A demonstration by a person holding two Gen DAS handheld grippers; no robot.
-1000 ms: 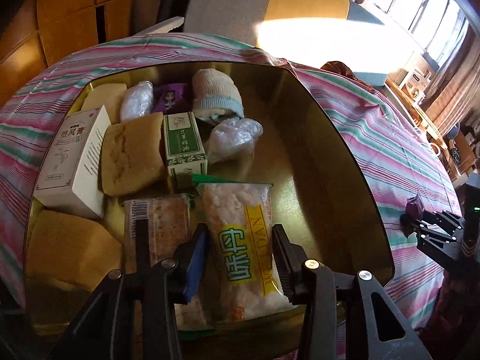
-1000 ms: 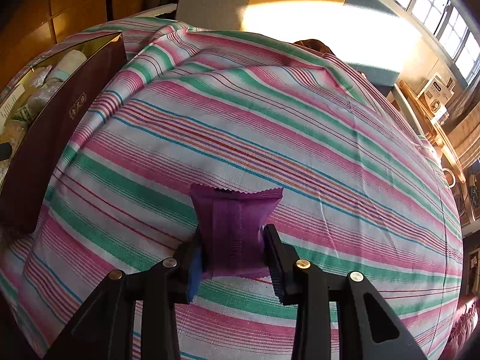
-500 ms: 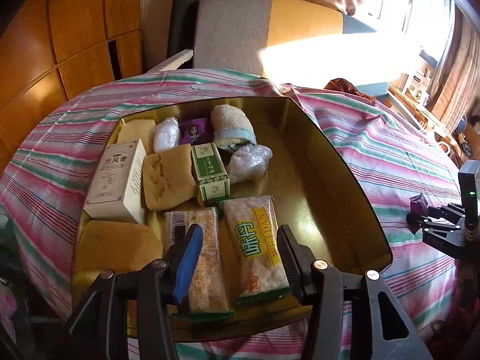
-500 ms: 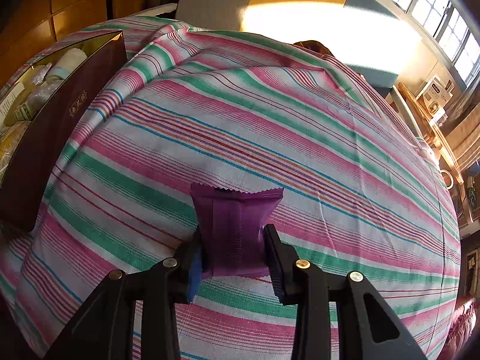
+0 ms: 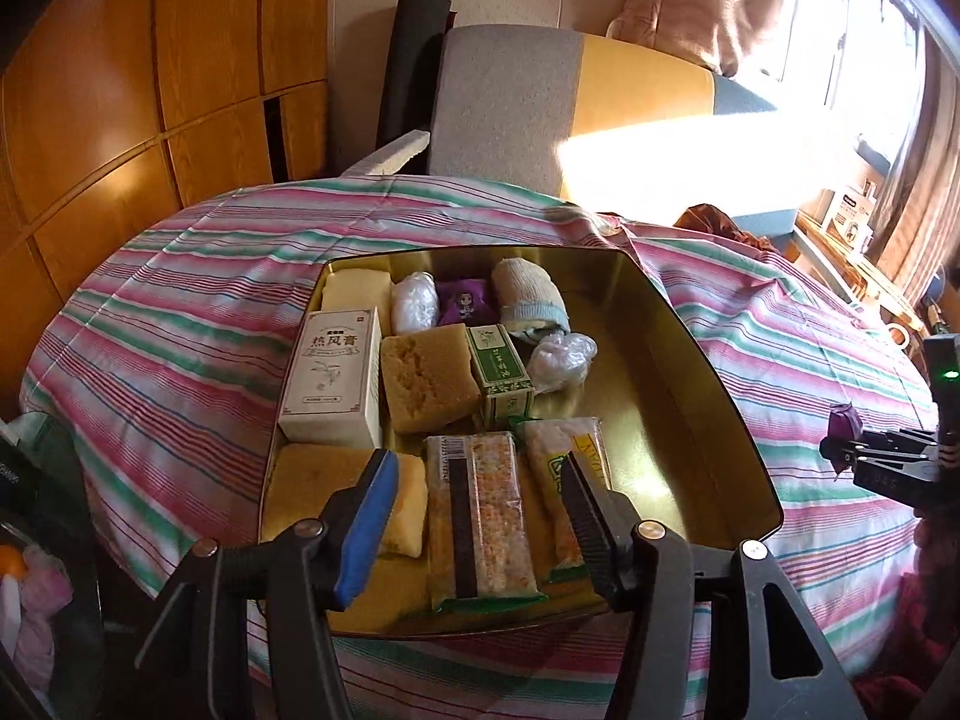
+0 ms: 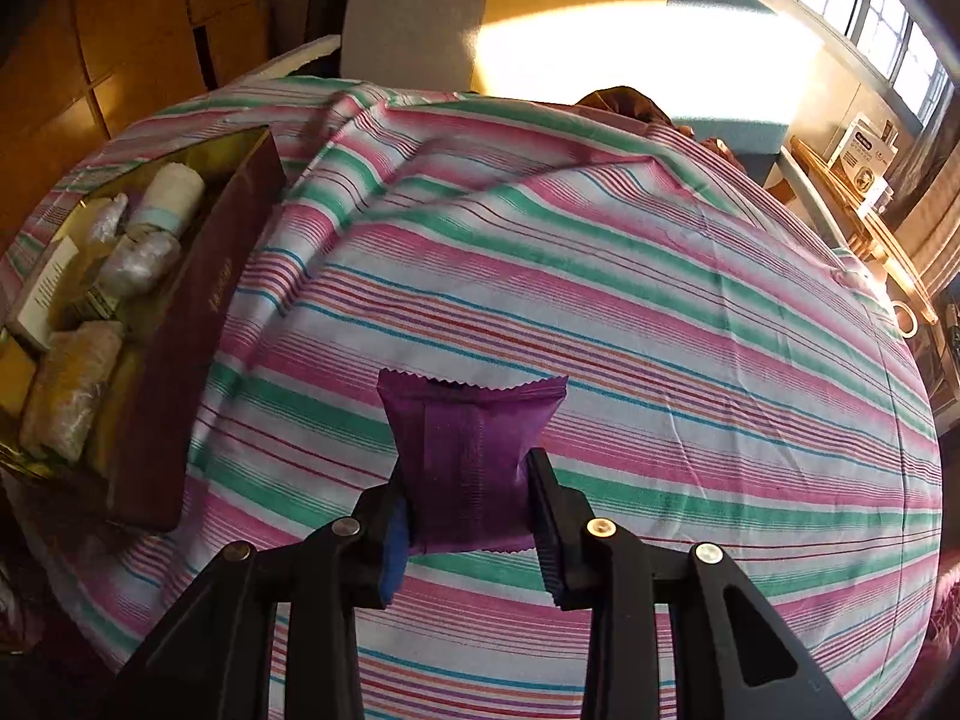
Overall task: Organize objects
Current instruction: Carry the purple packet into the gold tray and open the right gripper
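Left claw (image 5: 477,516): jaws apart and just opened wider, nothing clamped; two snack bar packets (image 5: 480,516) lie flat in the gold tin (image 5: 714,420) below, at its near edge. The tin rests on the striped cloth (image 5: 180,312) covering the desk, toward its left side, and also holds a white carton (image 5: 333,378), a green carton (image 5: 501,375), yellow sponge pieces (image 5: 426,378), a rolled sock (image 5: 528,297), clear-wrapped bundles (image 5: 561,357) and a purple sachet (image 5: 462,300) along the far edge.

Right claw (image 6: 468,498): jaws clamped on a purple snack sachet (image 6: 468,456), held over the bare cloth well to the right of the tin's maroon wall (image 6: 198,324). The grip appears to sit on the lower half of the soft wrapper, which bulges above the pads.

Risks, as judged: the slick wrapper may slip or pivot during transfer; the sachet may catch the tin's raised wall if carried low; free floor remains mainly along the tin's right side, so a drop elsewhere would land on other items.
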